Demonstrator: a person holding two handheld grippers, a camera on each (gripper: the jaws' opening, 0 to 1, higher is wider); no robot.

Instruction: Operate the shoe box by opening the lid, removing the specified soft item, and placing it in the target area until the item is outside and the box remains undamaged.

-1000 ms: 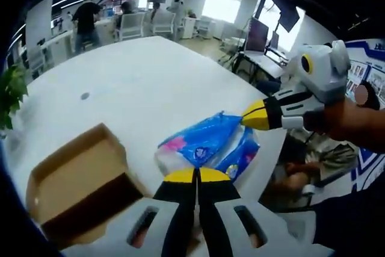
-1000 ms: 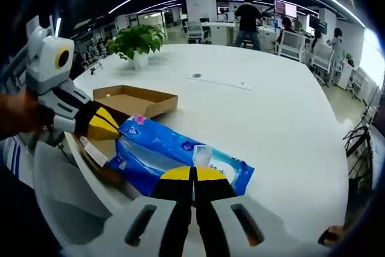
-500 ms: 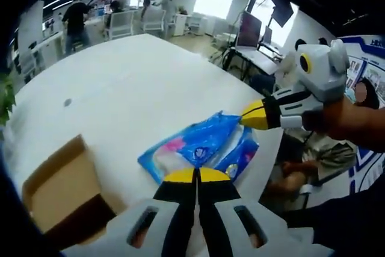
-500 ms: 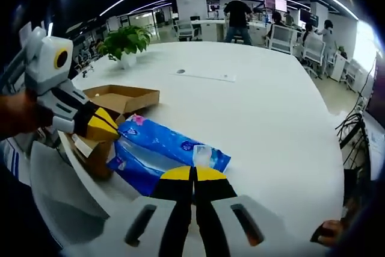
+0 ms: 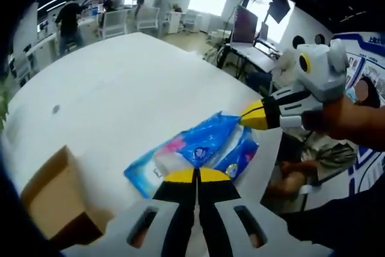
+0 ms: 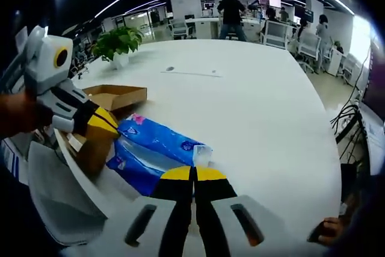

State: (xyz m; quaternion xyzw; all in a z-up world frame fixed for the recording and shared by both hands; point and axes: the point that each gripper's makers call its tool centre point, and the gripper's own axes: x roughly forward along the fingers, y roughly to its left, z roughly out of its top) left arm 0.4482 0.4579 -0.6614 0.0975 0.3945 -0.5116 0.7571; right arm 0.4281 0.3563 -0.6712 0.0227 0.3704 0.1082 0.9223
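A soft blue plastic tissue pack (image 5: 201, 145) hangs over the white table (image 5: 132, 82), held at both ends. My left gripper (image 5: 197, 176) is shut on its near end. My right gripper (image 5: 251, 116) comes in from the right, shut on the far corner. In the right gripper view the pack (image 6: 153, 148) stretches from my right gripper (image 6: 194, 174) to the left gripper (image 6: 103, 126). The open brown cardboard shoe box (image 5: 51, 200) stands at the lower left. In the right gripper view the box (image 6: 111, 96) lies behind the left gripper.
The table edge (image 6: 78, 176) runs close under the pack, with a grey chair (image 6: 57, 209) below it. A potted plant (image 6: 117, 40) stands at the far left of the table, and a small round port (image 6: 170, 68) is set in its middle. People and office chairs are far behind.
Both grippers have carried the pack away from the box. In the left gripper view the box has slid toward the lower left edge. Both grips are unchanged.
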